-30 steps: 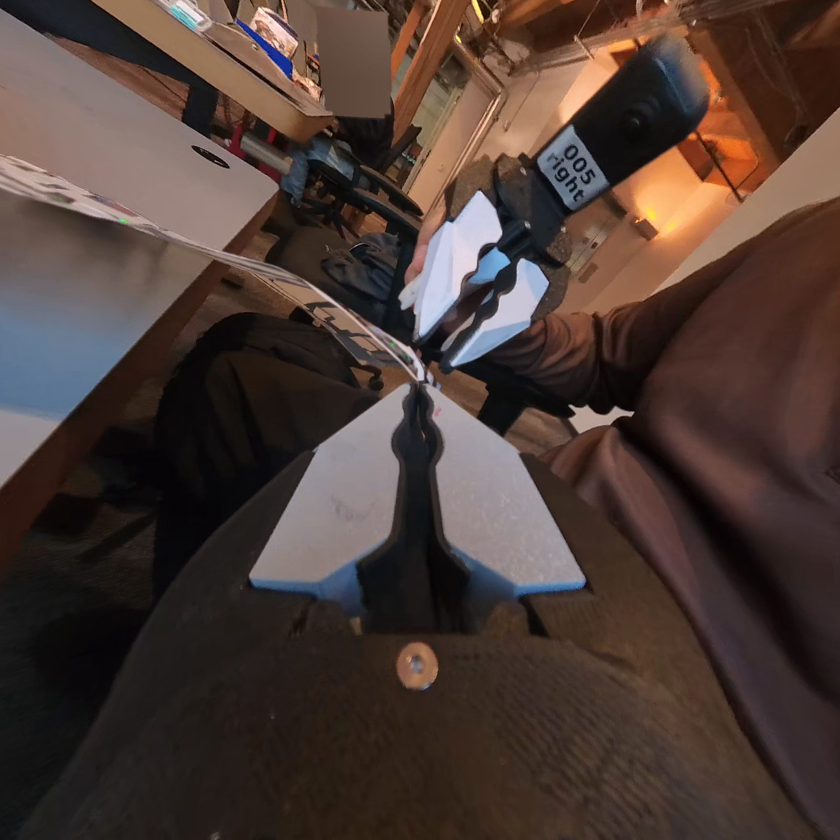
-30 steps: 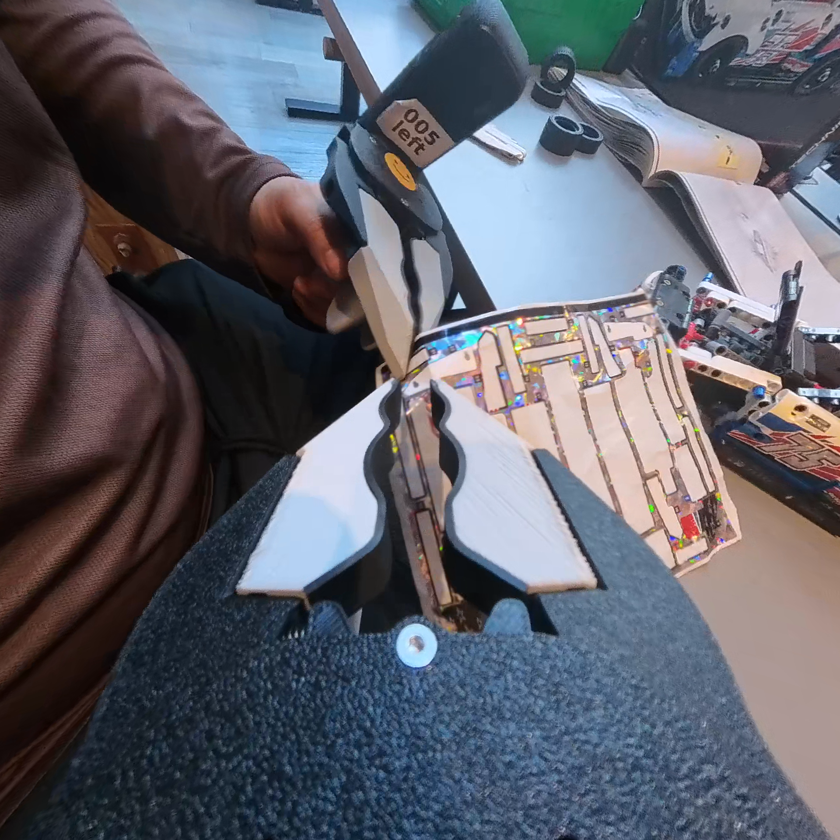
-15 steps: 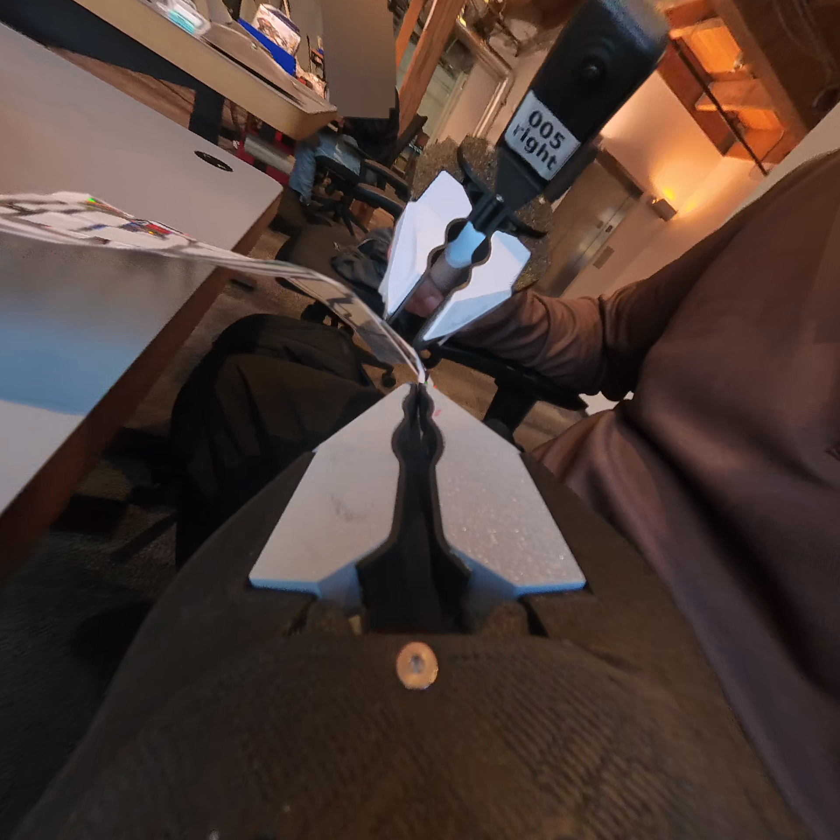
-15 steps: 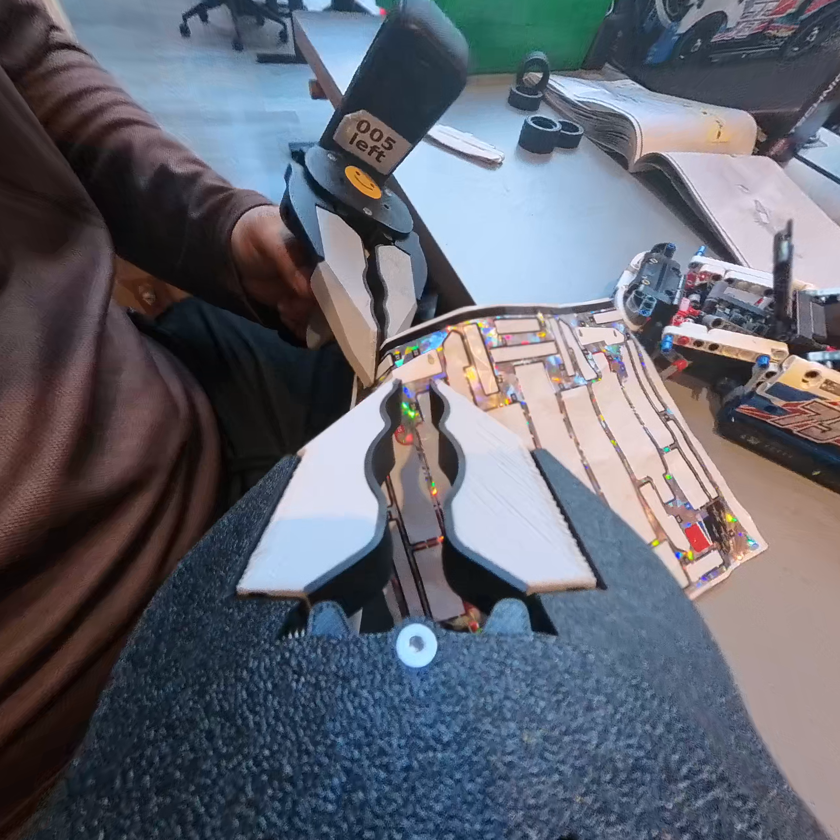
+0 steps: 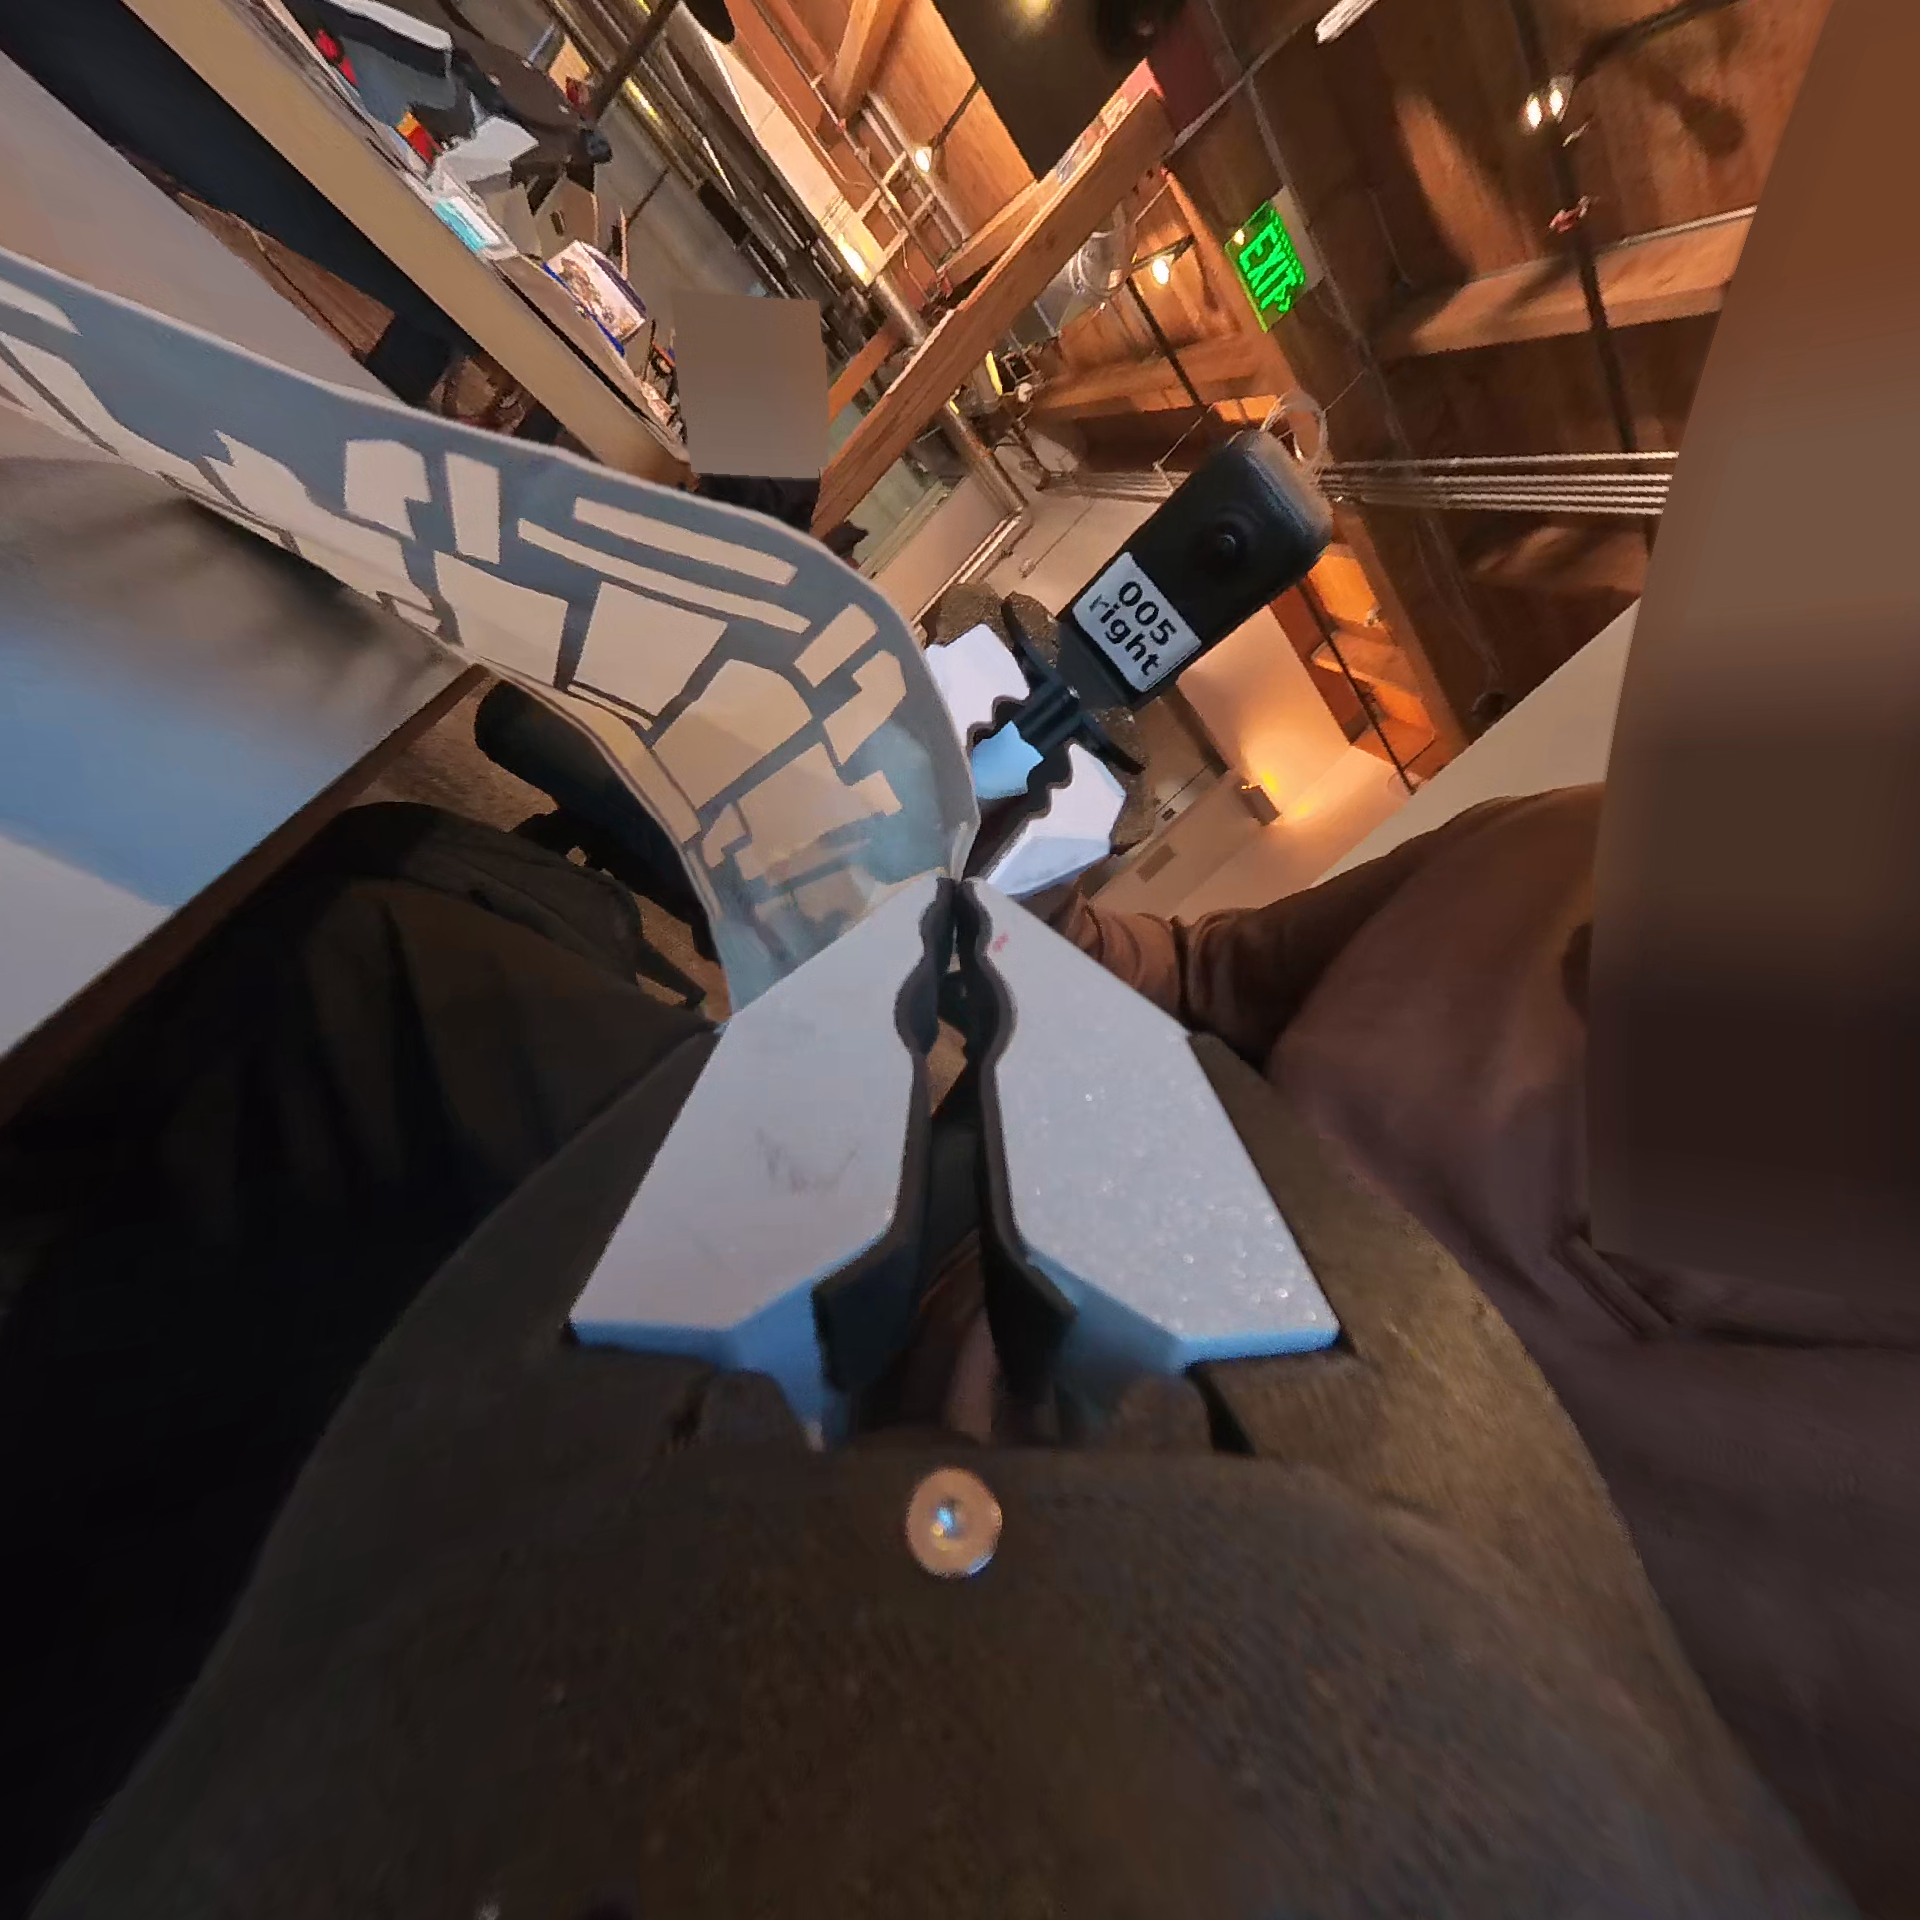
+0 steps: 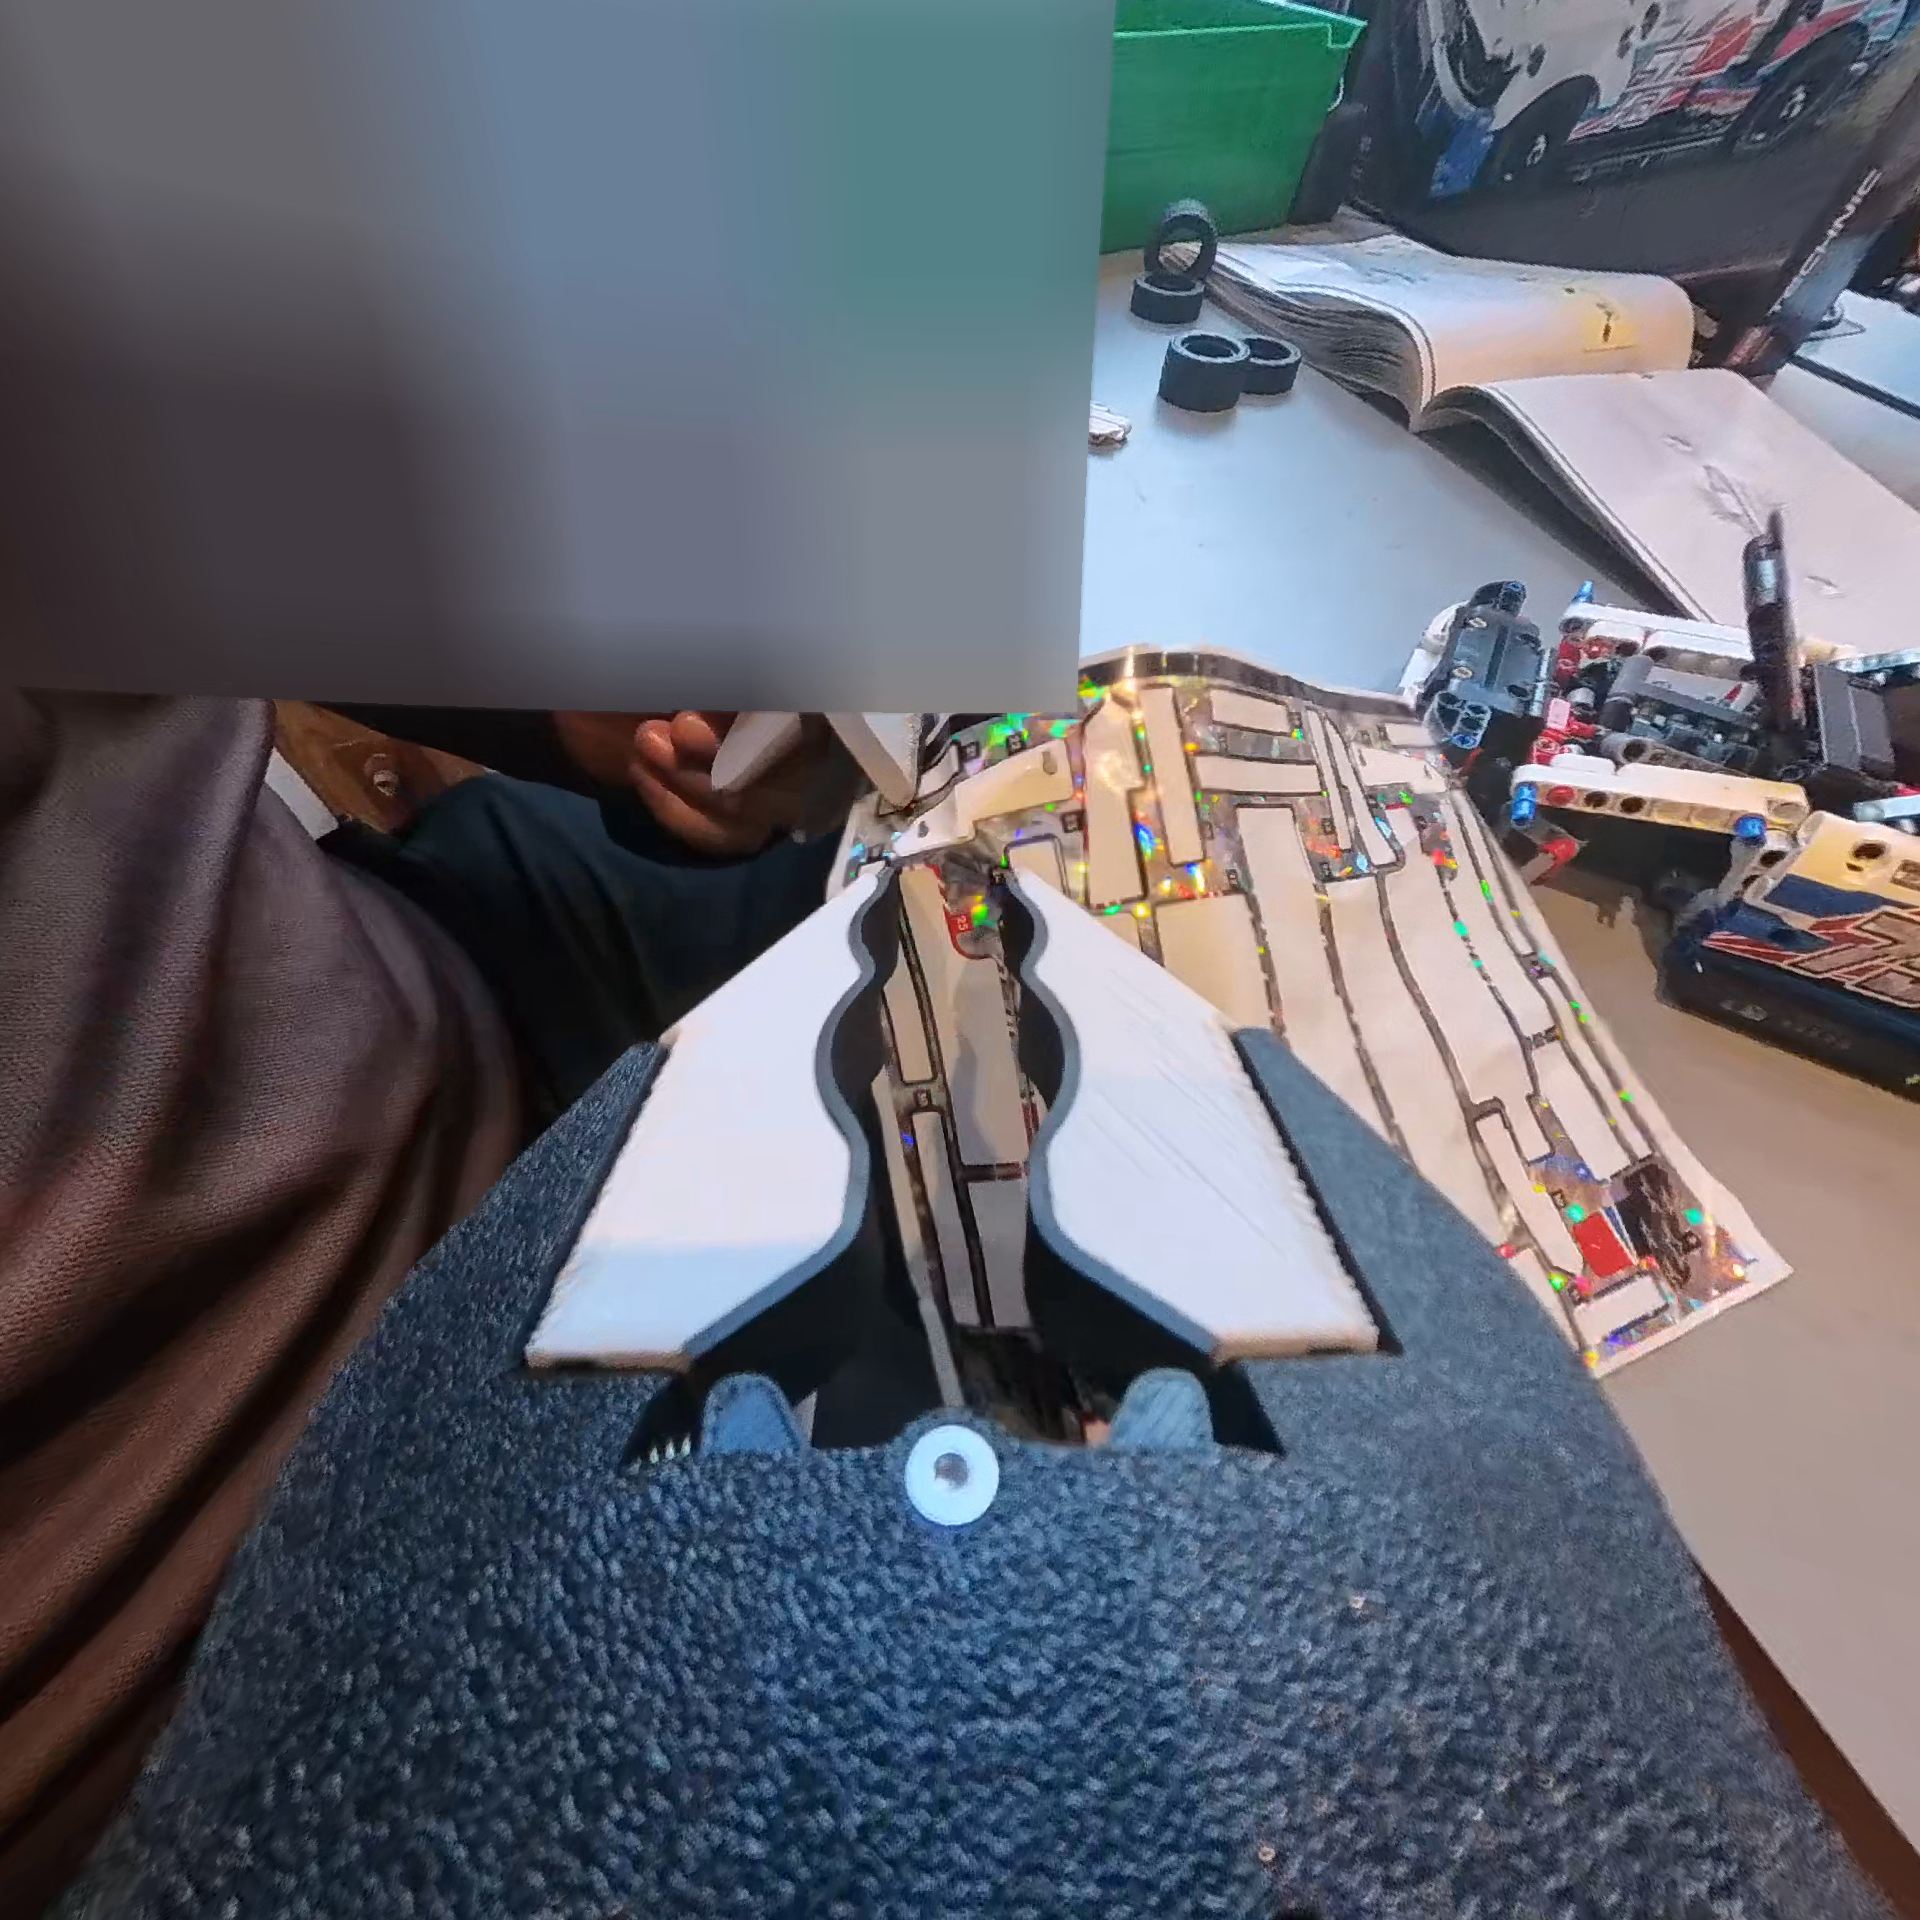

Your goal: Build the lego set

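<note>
A holographic sticker sheet (image 6: 1299,987) with white cut-outs lies half on the grey table (image 6: 1299,540) and half off its near edge. My left gripper (image 5: 954,896) is shut on the sheet's near corner and holds it up, so the sheet (image 5: 644,623) curls over it. My right gripper (image 6: 948,883) is open, with its fingers on either side of a strip of the sheet next to a small red sticker (image 6: 966,923). It also shows in the left wrist view (image 5: 997,758), just behind the sheet. A partly built Lego car (image 6: 1662,727) stands right of the sheet.
Several black tyres (image 6: 1216,369) and an open instruction book (image 6: 1558,416) lie farther back on the table. A green bin (image 6: 1205,114) and the set's box (image 6: 1662,83) stand behind them. A person in a brown sleeve (image 5: 1455,987) sits close at the table edge. My left and right fingertips are right by each other.
The left gripper has lifted the sheet's corner, so the sheet now curls upward. The right gripper has come closer and lower over the sheet's near edge and stays open.
</note>
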{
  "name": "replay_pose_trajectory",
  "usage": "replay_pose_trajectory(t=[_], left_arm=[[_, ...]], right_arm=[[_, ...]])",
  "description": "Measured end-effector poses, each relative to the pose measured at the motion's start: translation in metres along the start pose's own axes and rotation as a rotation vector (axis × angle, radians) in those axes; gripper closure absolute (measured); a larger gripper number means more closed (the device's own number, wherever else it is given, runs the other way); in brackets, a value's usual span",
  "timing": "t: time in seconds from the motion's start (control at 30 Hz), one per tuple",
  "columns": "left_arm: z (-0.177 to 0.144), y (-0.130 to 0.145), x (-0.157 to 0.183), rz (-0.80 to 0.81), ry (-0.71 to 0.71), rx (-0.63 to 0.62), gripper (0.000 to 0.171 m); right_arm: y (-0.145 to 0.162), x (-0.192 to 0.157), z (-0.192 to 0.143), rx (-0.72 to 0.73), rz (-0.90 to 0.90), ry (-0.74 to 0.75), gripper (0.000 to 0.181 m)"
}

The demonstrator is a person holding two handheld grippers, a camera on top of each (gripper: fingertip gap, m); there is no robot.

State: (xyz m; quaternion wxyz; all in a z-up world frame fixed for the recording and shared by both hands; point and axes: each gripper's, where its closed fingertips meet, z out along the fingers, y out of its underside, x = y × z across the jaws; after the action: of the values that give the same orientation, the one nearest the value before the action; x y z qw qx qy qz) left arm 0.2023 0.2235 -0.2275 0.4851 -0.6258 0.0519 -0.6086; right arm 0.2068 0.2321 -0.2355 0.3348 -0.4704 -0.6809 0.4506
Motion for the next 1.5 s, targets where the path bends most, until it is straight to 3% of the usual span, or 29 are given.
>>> replay_pose_trajectory(t=[0.23,0.33,0.47,0.73,1.07,1.13,1.3,1.5], left_arm=[[0.004,0.002,0.006,-0.017,0.025,-0.002,0.171],[0.007,0.004,0.010,-0.032,0.052,-0.010,0.171],[0.008,0.004,0.013,-0.047,0.069,-0.005,0.171],[0.008,0.003,0.016,-0.084,0.098,0.012,0.171],[0.007,-0.001,0.016,-0.110,0.092,0.039,0.171],[0.005,-0.007,0.018,0.026,0.026,0.063,0.171],[0.002,-0.003,0.014,0.389,-0.177,-0.087,0.167],[0.007,0.010,0.019,0.391,-0.132,-0.194,0.156]], right_arm=[[-0.018,0.001,-0.009,0.091,-0.017,0.014,0.147],[-0.010,-0.006,-0.002,0.038,-0.066,0.009,0.147],[-0.007,-0.008,0.001,0.006,-0.122,0.031,0.152],[-0.009,-0.013,-0.001,0.025,-0.063,-0.023,0.166],[-0.010,-0.016,-0.002,0.065,0.227,-0.180,0.174],[-0.012,-0.015,-0.002,0.080,0.324,-0.227,0.178],[-0.012,-0.012,-0.005,0.113,0.567,-0.353,0.180],[-0.008,-0.020,-0.006,0.091,0.776,-0.511,0.180]])
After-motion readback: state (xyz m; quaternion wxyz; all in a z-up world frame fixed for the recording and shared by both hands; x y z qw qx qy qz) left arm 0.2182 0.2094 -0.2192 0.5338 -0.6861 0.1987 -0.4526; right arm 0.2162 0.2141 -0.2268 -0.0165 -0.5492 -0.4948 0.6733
